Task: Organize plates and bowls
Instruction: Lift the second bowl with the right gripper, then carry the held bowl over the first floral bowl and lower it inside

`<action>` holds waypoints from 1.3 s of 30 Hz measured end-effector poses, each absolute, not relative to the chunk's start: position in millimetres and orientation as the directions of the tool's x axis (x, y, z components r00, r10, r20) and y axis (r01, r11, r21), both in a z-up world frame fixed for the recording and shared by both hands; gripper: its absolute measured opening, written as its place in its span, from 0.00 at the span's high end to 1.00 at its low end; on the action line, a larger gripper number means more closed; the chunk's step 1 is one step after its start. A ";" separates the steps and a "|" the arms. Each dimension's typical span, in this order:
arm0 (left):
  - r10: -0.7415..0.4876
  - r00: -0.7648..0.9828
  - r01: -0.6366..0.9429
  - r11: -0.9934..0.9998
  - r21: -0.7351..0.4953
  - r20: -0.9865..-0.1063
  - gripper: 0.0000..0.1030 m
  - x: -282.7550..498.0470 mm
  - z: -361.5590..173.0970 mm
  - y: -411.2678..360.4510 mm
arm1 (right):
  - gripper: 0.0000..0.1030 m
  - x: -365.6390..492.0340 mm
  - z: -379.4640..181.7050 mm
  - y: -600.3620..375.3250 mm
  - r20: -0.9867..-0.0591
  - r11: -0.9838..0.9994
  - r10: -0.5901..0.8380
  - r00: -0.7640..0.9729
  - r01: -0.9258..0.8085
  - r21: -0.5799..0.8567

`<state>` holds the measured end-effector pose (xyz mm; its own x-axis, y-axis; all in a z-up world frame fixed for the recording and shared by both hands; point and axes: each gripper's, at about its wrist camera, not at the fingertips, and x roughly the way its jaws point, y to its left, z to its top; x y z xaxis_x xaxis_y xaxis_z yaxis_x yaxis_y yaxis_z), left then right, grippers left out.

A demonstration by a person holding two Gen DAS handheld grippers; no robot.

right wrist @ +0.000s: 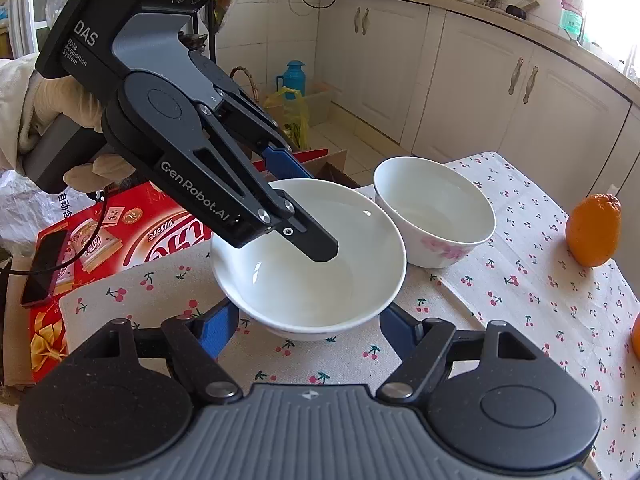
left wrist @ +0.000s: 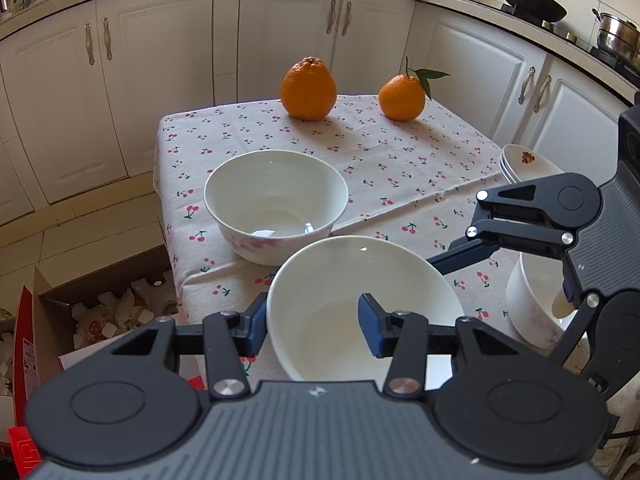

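Note:
My left gripper (left wrist: 314, 324) is shut on the near wall of a plain white bowl (left wrist: 340, 272), one blue pad outside the rim and one inside. From the right wrist view the same bowl (right wrist: 308, 280) lies between the blue pads of my right gripper (right wrist: 306, 328), which stands open and does not grip it. I cannot tell whether the bowl rests on the cloth or hangs just above it. A second white bowl with pink flowers (left wrist: 276, 200) stands just behind it. A third white bowl (left wrist: 532, 304) sits under the right gripper's body.
A cherry-print cloth covers the small table (left wrist: 400, 160). Two oranges (left wrist: 308, 88) (left wrist: 402, 96) stand at its far edge. Stacked dishes (left wrist: 524, 164) sit at the right edge. An open cardboard box (left wrist: 108, 312) and a red box (right wrist: 120, 232) with a phone (right wrist: 44, 268) lie left of the table.

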<state>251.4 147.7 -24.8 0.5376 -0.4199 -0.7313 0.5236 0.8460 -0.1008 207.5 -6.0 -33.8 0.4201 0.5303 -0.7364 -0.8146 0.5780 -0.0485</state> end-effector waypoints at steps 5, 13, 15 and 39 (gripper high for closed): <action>-0.428 0.544 0.539 0.837 -0.091 -0.721 0.55 240.4 -12.3 135.2 | 0.21 197.1 -24.0 -17.8 -0.731 0.586 0.529 0.431 -0.809 -0.053; -0.441 0.555 0.570 0.819 -0.064 -0.705 0.55 221.7 7.6 108.1 | 0.21 175.8 -6.6 -44.9 -0.709 0.601 0.533 0.461 -0.797 -0.067; -0.446 0.556 0.578 0.814 -0.059 -0.701 0.55 216.8 11.9 100.8 | 0.21 169.9 -2.5 -53.6 -0.704 0.605 0.532 0.471 -0.793 -0.073; -0.534 0.509 0.686 0.725 -0.057 -0.675 0.55 190.7 20.5 7.6 | 0.21 120.0 14.8 -146.4 -0.685 0.706 0.452 0.572 -0.698 -0.117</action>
<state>190.7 7.6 20.5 0.5089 -0.5339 -0.6752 0.6860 0.7254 -0.0566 120.0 -146.4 14.8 0.5717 0.4520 -0.6848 -0.6984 0.7061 -0.1169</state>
